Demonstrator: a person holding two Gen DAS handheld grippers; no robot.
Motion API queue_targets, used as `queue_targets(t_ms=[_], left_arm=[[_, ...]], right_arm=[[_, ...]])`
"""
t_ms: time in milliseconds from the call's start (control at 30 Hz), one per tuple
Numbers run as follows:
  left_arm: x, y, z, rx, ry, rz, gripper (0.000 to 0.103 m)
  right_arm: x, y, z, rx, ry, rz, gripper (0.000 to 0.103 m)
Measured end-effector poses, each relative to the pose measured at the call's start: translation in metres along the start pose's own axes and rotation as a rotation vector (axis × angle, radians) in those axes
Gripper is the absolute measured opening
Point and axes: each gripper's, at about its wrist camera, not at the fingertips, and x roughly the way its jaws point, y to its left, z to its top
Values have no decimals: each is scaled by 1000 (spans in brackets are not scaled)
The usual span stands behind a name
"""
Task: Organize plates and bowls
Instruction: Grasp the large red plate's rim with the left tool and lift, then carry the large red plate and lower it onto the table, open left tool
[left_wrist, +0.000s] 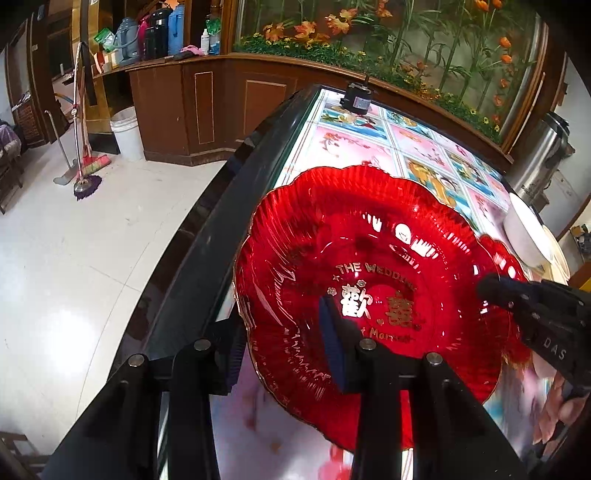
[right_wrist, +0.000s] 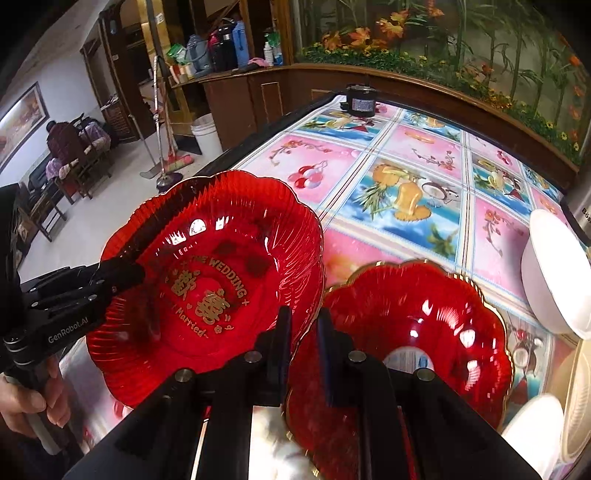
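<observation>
Both grippers clamp red bowl rims: left gripper lifts one, right gripper another

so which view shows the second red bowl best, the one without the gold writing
The right wrist view: the plain red bowl shows almost whole, beside the lettered red bowl. The left wrist view catches only a sliver of its scalloped rim behind the lettered bowl.
</observation>
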Motion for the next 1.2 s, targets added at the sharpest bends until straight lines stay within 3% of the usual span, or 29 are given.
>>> queue_targets(t_ms=[233, 500, 667, 1200], left_arm=[[-36, 0, -36, 0, -28, 6, 36], [-49, -10, -68, 20, -40, 3, 36], [-49, -18, -72, 38, -60, 15, 36], [-73, -15, -70, 40, -117, 93, 36]], right_arm=[[-23, 16, -34, -51, 6, 27, 13], [-51, 29, -84, -108, 0, 34, 15], [-62, 31, -96, -139, -37, -14, 22], [-94, 27, -107, -183, -144, -99, 22]])
